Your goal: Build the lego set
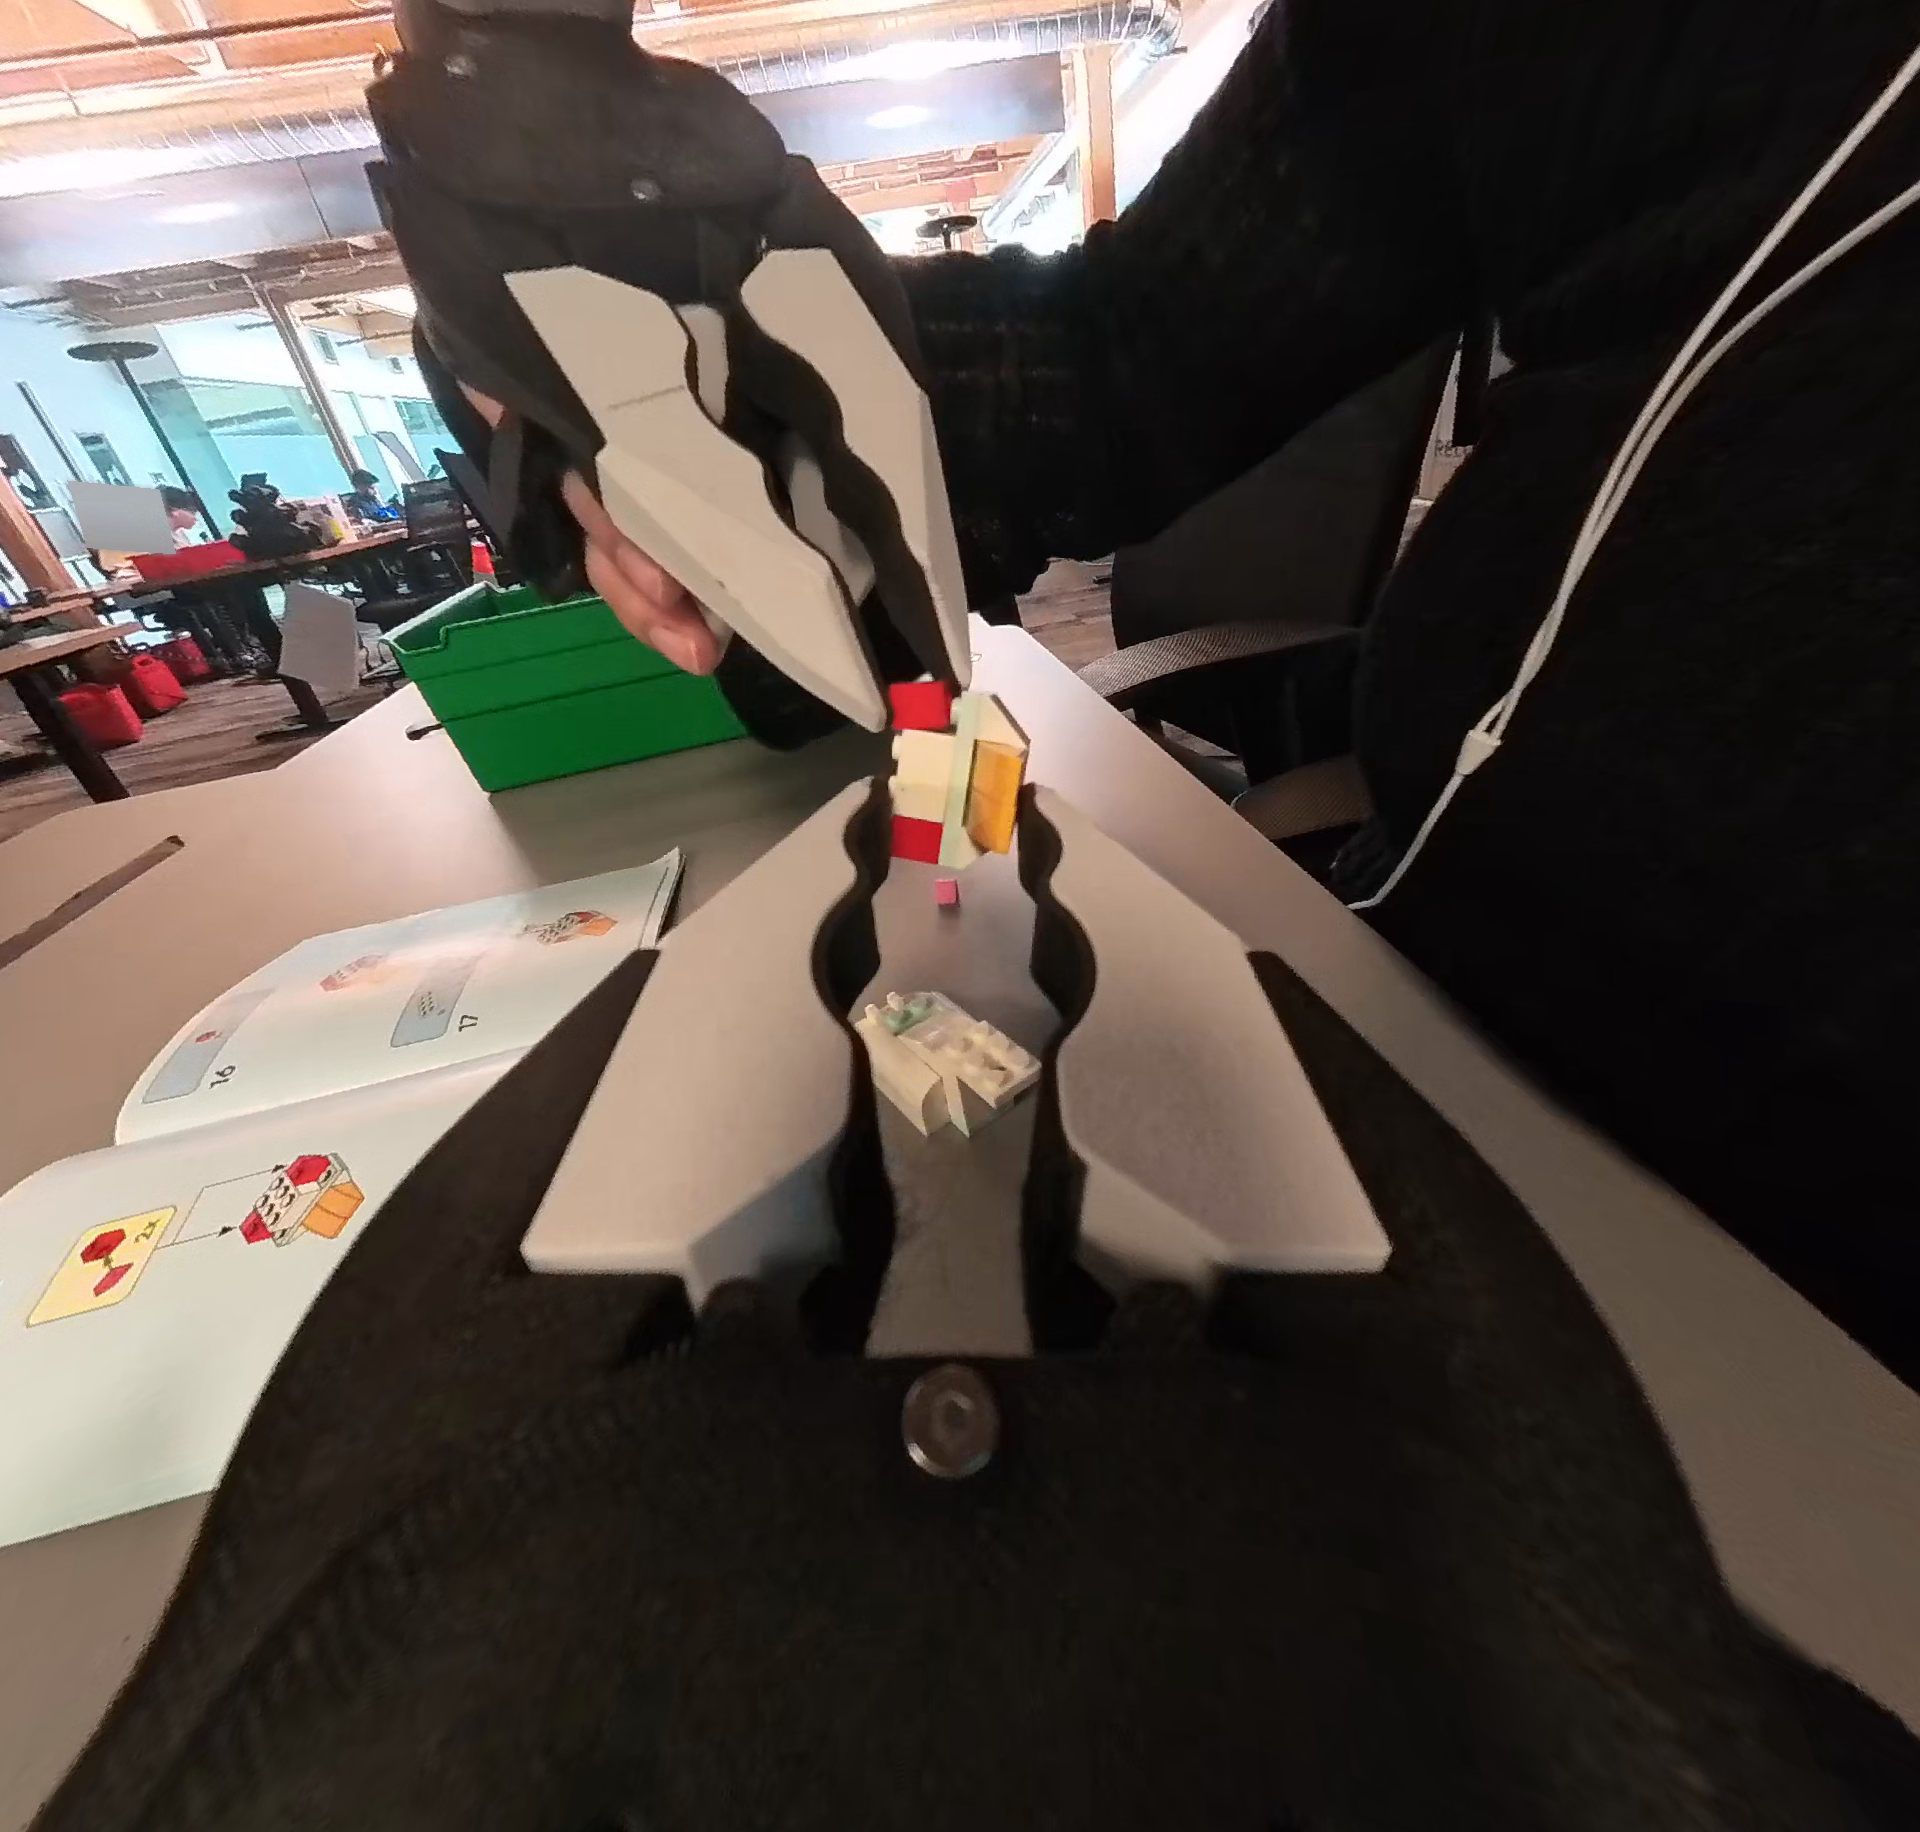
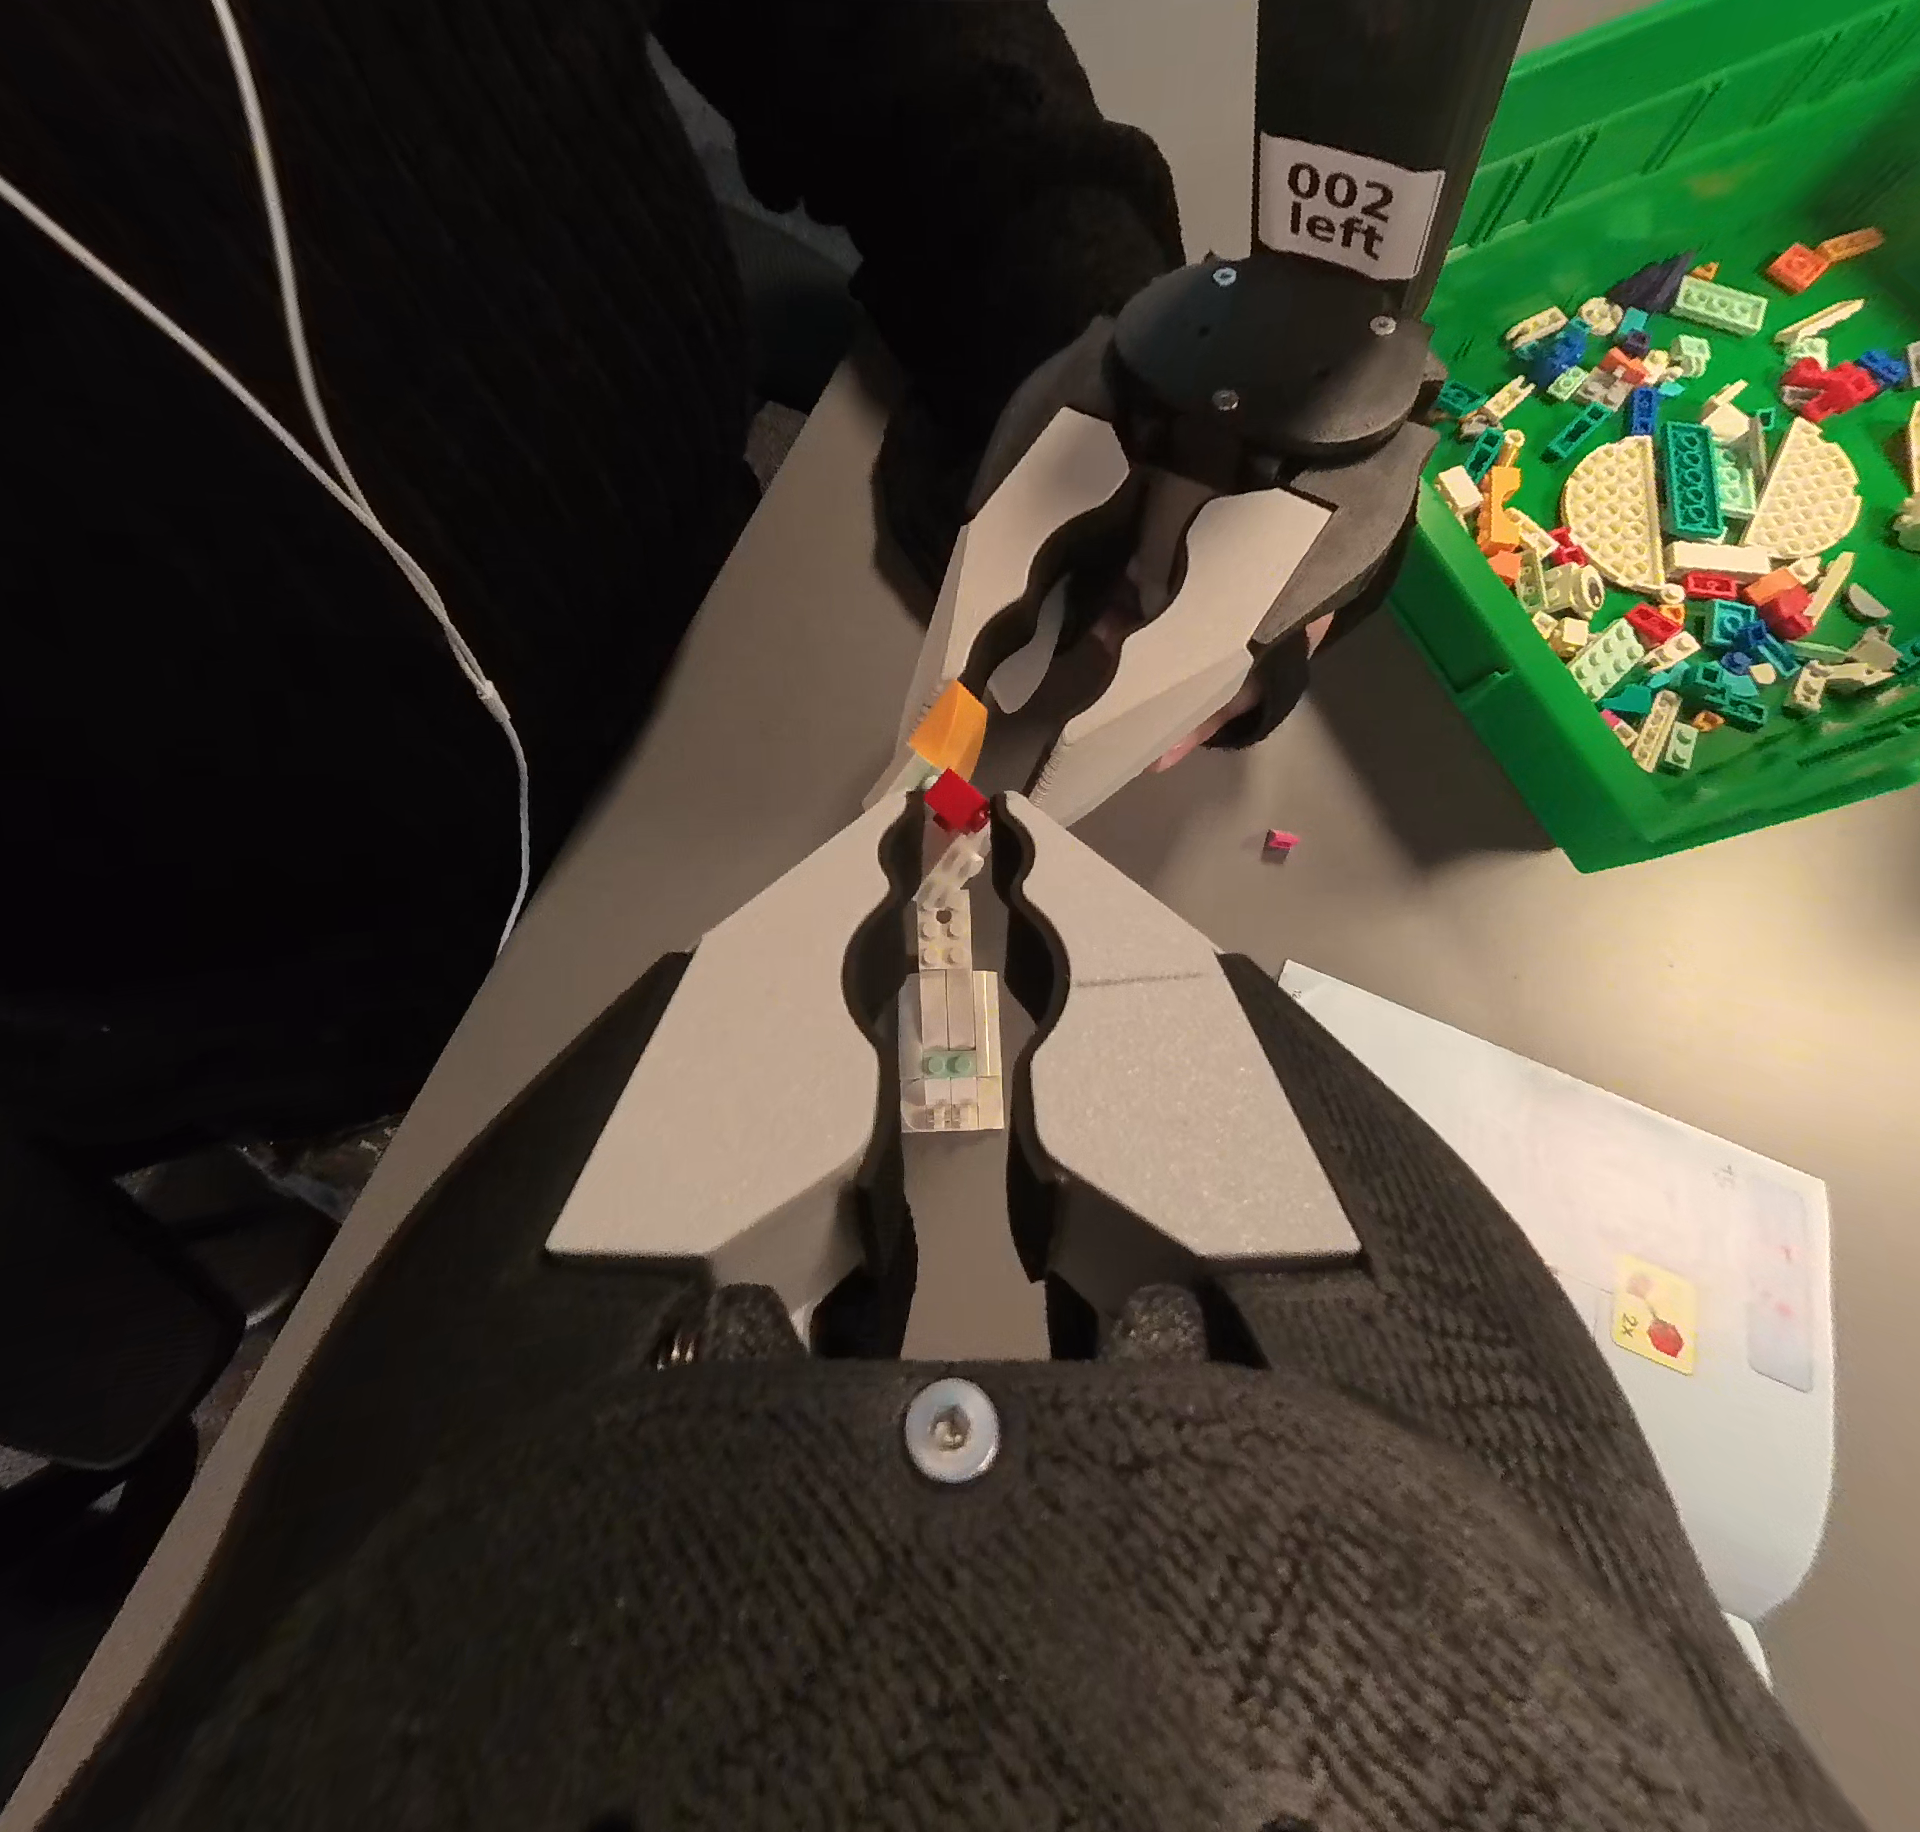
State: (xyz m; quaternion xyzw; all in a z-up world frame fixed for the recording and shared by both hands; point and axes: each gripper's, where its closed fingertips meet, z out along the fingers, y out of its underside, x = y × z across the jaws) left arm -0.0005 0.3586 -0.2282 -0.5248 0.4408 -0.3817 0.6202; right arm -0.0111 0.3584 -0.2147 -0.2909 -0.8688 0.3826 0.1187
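Note:
My left gripper [image 1: 948, 793] is shut on a small lego build [image 1: 961, 795] of white, red and orange bricks and holds it above the table. My right gripper [image 2: 954, 808] comes in from above in the left wrist view [image 1: 923, 710] and is shut on a red brick [image 1: 920, 702]. The red brick [image 2: 956, 797] touches the top end of the small build [image 2: 945, 728]. A second white lego build [image 1: 945, 1060] lies on the grey table below both grippers; it also shows in the right wrist view [image 2: 951, 1044].
A green bin [image 2: 1662, 743] holding many loose bricks stands on the table beyond the grippers. An open instruction booklet [image 1: 312, 1055] lies beside the work spot. A tiny pink piece [image 2: 1280, 840] lies on the table. A person in black stands at the table's edge.

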